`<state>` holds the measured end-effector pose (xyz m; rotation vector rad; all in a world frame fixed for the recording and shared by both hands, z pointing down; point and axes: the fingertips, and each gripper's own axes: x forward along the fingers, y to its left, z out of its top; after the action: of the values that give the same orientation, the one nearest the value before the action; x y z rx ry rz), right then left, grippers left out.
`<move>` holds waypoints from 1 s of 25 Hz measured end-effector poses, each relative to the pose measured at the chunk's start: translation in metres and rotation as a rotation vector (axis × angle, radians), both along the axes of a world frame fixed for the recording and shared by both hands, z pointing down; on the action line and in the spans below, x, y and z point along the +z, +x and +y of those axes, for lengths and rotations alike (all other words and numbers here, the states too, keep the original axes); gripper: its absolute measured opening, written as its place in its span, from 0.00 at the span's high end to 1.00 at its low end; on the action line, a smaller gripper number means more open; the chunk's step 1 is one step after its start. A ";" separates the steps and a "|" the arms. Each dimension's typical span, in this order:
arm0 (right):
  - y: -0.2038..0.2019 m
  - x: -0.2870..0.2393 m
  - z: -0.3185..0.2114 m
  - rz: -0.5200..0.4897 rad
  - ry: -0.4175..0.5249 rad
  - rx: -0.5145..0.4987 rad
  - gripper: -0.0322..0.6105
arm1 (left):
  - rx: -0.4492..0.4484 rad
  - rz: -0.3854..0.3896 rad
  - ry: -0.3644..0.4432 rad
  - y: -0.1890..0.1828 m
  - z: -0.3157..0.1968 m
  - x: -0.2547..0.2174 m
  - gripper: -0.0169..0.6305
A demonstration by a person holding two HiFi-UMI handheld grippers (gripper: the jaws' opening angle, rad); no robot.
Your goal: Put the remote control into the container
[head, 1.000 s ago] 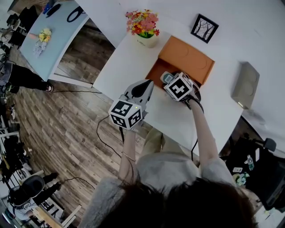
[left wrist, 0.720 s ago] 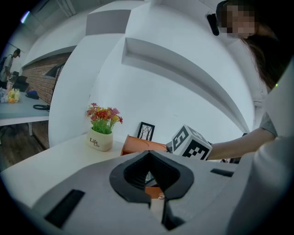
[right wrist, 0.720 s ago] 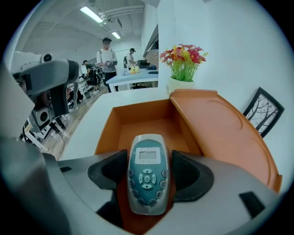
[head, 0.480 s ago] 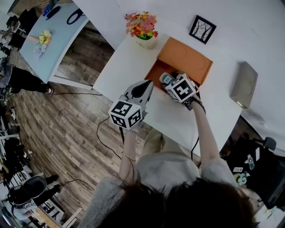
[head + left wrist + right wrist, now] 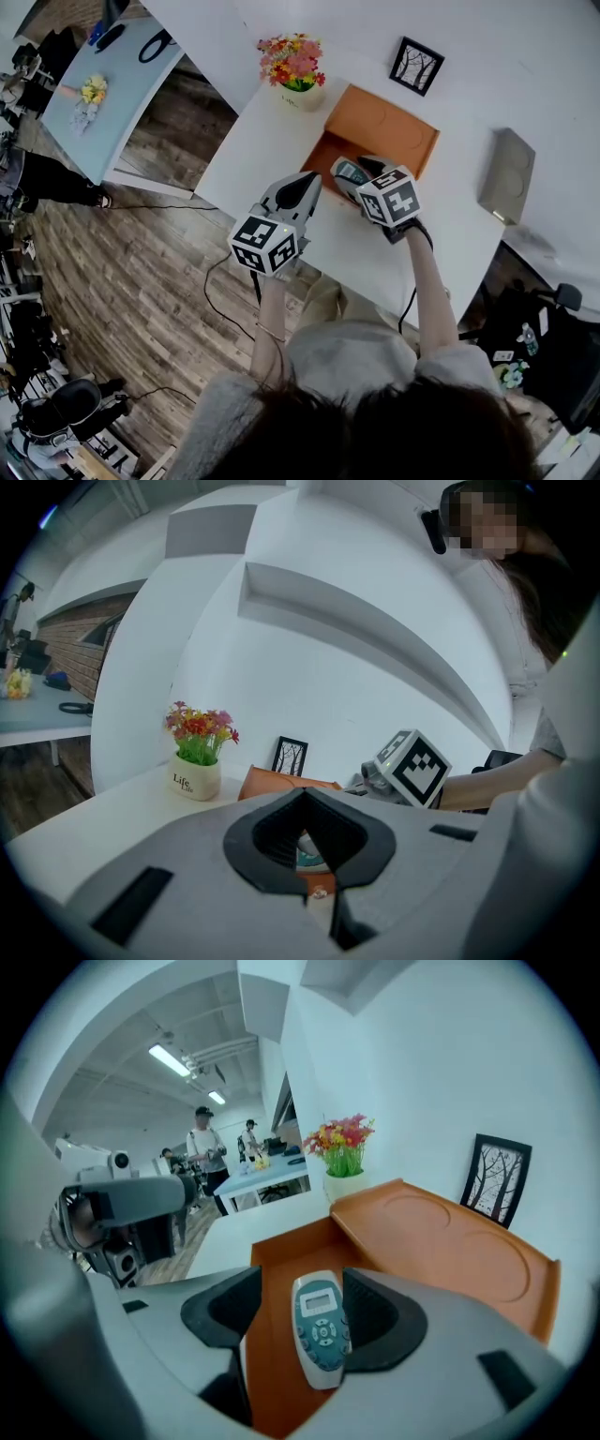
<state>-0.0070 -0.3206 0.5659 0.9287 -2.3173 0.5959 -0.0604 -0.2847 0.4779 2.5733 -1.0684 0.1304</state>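
The white and teal remote control (image 5: pixel 347 172) (image 5: pixel 319 1330) lies face up over the floor of the open orange container (image 5: pixel 380 122) (image 5: pixel 431 1241), near its front edge. My right gripper (image 5: pixel 359 174) (image 5: pixel 300 1307) is open around it: the remote lies against the right jaw, and a strip of orange floor shows between it and the left jaw. Over the white table (image 5: pixel 262 141), just left of the container, my left gripper (image 5: pixel 305 186) hovers shut and empty, pointing at the container.
A pot of flowers (image 5: pixel 292 67) stands at the table's back left. A framed picture (image 5: pixel 416 64) leans on the wall behind the container. A grey box (image 5: pixel 506 176) lies at the right. The table's front edge is close below both grippers.
My right gripper has drawn back a little toward me while the remote has stayed over the container floor. The left gripper has barely moved.
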 end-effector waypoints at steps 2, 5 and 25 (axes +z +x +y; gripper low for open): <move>0.000 -0.017 0.000 -0.078 0.042 0.028 0.61 | 0.002 0.002 0.007 0.003 0.001 -0.002 0.97; 0.003 -0.039 0.003 -0.163 0.090 0.065 0.66 | 0.006 0.012 0.015 0.007 0.004 -0.006 0.97; 0.021 -0.179 0.048 -0.467 0.395 0.175 0.94 | 0.136 0.020 0.187 0.037 0.035 -0.081 0.97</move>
<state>0.0143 -0.2725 0.3870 1.2952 -2.8594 0.4682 -0.0230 -0.2494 0.3973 2.8084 -0.9380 0.0404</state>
